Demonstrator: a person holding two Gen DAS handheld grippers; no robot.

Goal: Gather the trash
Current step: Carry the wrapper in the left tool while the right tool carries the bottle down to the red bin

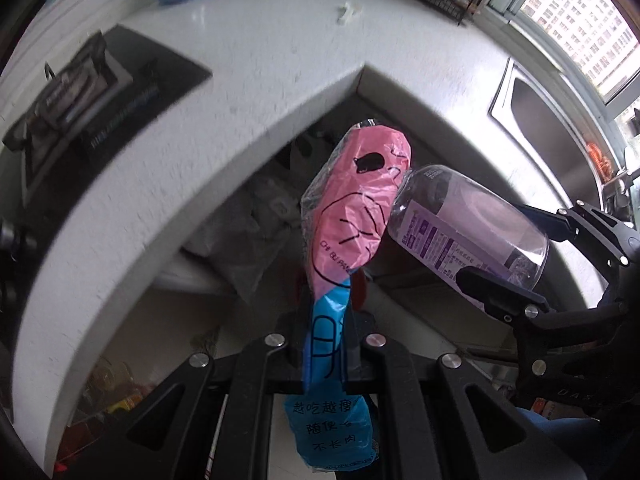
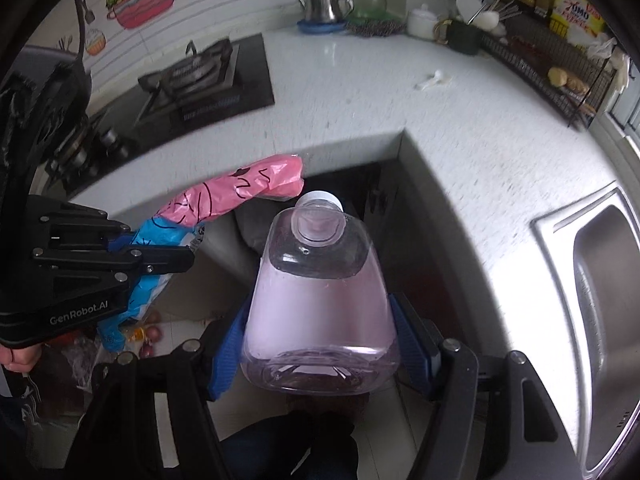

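Observation:
My left gripper is shut on a crumpled pink and blue plastic wrapper, which sticks up past its fingertips. In the right wrist view that gripper comes in from the left with the wrapper pointing right. My right gripper is shut on a clear plastic bottle with a white cap and a purple label, its blue pads pressing both sides. The left wrist view shows this bottle lying tilted in the right gripper, beside the wrapper. Both hang over the gap below the counter's inner corner.
The white L-shaped counter wraps around the gap. It holds a gas hob, a steel sink, a kettle, a wire rack and a small white scrap. A grey bag sits below. Onions and clutter lie on the floor.

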